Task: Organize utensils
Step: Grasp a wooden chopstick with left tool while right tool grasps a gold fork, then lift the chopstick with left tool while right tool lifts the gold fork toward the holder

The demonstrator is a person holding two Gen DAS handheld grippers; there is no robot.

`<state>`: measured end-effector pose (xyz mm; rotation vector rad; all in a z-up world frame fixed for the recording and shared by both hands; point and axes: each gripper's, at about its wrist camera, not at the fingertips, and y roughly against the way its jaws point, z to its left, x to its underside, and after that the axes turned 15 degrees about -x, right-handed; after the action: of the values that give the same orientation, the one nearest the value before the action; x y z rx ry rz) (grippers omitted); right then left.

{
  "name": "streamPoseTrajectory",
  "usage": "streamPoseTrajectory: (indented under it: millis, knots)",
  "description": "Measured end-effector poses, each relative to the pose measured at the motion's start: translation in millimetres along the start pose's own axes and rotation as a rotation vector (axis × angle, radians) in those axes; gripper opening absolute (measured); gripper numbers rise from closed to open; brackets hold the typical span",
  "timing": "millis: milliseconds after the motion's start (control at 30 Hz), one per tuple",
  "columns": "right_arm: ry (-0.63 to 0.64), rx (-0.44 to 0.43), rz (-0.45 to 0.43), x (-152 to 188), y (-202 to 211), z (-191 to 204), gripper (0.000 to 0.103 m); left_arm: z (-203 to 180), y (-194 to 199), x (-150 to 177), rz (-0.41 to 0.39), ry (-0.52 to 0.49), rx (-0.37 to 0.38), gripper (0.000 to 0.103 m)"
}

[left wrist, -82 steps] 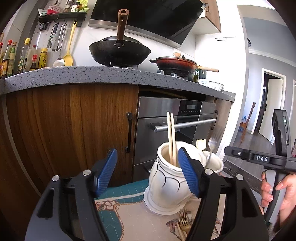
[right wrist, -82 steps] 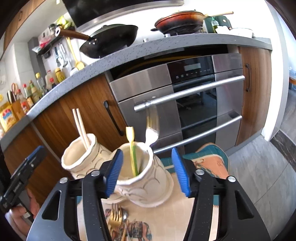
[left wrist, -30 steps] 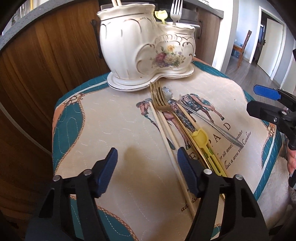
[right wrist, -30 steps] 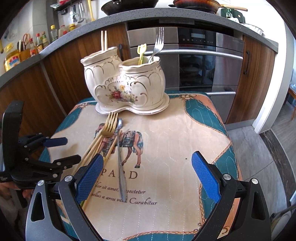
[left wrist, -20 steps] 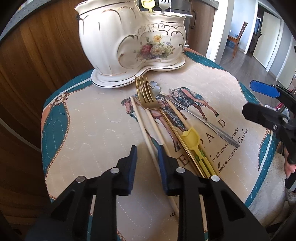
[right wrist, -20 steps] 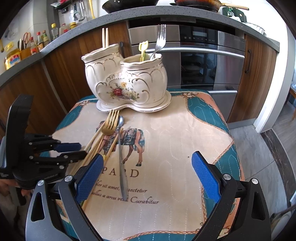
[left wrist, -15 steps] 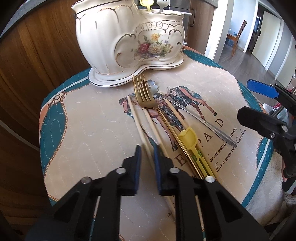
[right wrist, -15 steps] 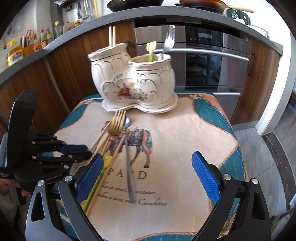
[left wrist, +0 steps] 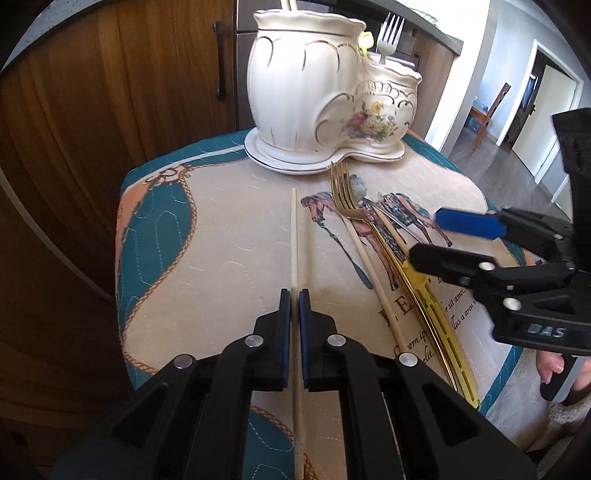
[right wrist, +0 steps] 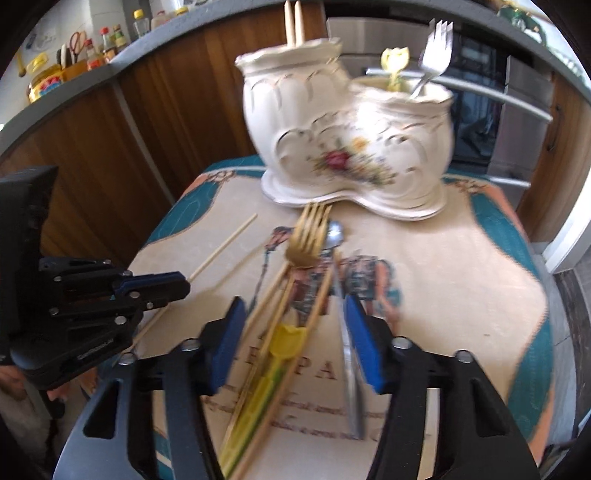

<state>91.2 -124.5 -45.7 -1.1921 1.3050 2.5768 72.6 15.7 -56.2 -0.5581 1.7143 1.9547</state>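
Observation:
My left gripper (left wrist: 294, 298) is shut on a pale wooden chopstick (left wrist: 294, 236) that points toward the white ceramic double holder (left wrist: 325, 96). The holder (right wrist: 347, 136) contains two chopsticks (right wrist: 294, 22), a silver fork (right wrist: 436, 40) and a yellow utensil (right wrist: 394, 62). On the cloth lie a gold fork (right wrist: 306, 240), a silver spoon (right wrist: 343, 295), a yellow-handled utensil (right wrist: 280, 350) and another chopstick (left wrist: 373, 280). My right gripper (right wrist: 295, 339) is open, low over this pile, and shows in the left wrist view (left wrist: 443, 240).
The utensils lie on a quilted beige and teal cloth (left wrist: 184, 236) over a small table. Wooden cabinets (left wrist: 92, 92) and an oven (right wrist: 476, 122) stand behind it. The table edge drops off at left and right.
My left gripper has closed on one chopstick and pulled it left, away from the pile. My right gripper has come down and forward over the remaining utensils, with its jaws narrower than before.

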Motion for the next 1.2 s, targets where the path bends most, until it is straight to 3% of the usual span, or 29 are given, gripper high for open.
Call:
streamPoseTrajectory:
  millis: [333,500,567,900,1200]
  knots:
    - [-0.087,-0.021,0.058,-11.8,-30.5,-7.7,0.028,8.1,4.8,-2.1,-0.029,0.029,0.034,0.004]
    - [-0.121,-0.047,0.062,-14.8,-36.9,-13.7,0.021,10.3,-0.2,-2.8,-0.029,0.039,0.046,0.004]
    - [-0.139,-0.057,0.057,-15.7,-36.0,-16.4,0.011,11.8,-2.0,-2.5,-0.026,0.042,0.044,0.004]
    - [-0.161,-0.153,-0.043,-10.4,3.4,-14.6,0.007,20.5,5.1,-4.3,-0.052,0.072,0.036,0.004]
    - [-0.014,-0.229,-0.220,-2.7,70.7,5.2,0.006,27.4,33.6,-12.2,-0.142,0.100,0.051,0.004]
